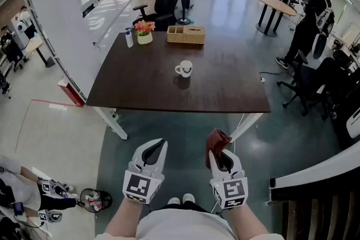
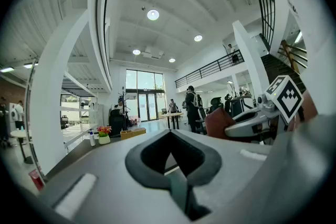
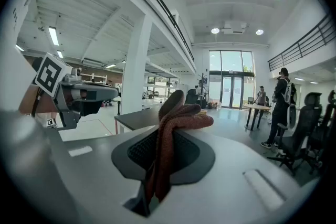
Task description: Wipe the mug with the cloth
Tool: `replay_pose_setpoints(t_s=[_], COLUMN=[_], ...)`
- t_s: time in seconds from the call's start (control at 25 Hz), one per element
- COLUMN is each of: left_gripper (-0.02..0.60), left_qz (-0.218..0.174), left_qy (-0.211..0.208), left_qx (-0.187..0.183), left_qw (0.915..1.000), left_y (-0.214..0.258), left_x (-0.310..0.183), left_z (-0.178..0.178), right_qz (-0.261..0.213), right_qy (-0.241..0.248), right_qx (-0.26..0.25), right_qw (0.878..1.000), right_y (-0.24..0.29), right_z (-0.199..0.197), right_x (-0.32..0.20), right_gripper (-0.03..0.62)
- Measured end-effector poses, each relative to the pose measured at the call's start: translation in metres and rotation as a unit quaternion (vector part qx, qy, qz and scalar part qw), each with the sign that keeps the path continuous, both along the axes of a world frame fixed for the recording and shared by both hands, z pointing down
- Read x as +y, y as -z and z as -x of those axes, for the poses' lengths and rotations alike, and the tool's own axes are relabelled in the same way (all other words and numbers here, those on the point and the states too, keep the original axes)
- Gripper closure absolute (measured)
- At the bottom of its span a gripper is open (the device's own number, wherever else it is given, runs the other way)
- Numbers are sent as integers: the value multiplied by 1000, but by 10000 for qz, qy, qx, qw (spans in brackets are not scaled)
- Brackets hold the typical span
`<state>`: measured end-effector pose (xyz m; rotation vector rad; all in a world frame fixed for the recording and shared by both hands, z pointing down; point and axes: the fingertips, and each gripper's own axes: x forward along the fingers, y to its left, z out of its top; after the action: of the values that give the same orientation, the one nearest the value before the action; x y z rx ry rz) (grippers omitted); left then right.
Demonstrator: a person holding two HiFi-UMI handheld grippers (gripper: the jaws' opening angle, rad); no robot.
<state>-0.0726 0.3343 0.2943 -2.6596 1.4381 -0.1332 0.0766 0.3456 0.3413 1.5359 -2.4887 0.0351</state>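
Note:
A white mug (image 1: 184, 68) stands upright near the middle of a dark brown table (image 1: 135, 84). Both grippers hang over the floor on the near side of the table's front edge, well short of the mug. My right gripper (image 1: 220, 151) is shut on a dark red cloth (image 1: 216, 142), which bunches up above its jaws; in the right gripper view the cloth (image 3: 176, 118) drapes down between them. My left gripper (image 1: 162, 144) is shut with nothing in it, and its tips (image 2: 169, 132) meet. The mug does not show in either gripper view.
At the table's far side stand a wicker basket (image 1: 185, 35), a flower pot (image 1: 144, 31) and a small bottle (image 1: 129, 38). Office chairs (image 1: 306, 84) and people (image 1: 306, 25) are at the right, with a round table (image 1: 275, 5) behind. Stairs (image 1: 320, 205) lie at lower right.

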Motion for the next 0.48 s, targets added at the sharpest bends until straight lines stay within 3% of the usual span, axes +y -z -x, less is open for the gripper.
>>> replay_pose_setpoints(t_s=[0.48], left_gripper=[581], left_qz=[58], left_qy=[38], left_qx=[-54], left_qw=[10000], left_y=[-2], left_x=[-8], left_z=[-7], right_qz=[28], right_qy=[-76], right_qx=[-76], right_qw=[9999], right_y=[0], right_z=[-10], right_x=[-11], right_gripper=[517])
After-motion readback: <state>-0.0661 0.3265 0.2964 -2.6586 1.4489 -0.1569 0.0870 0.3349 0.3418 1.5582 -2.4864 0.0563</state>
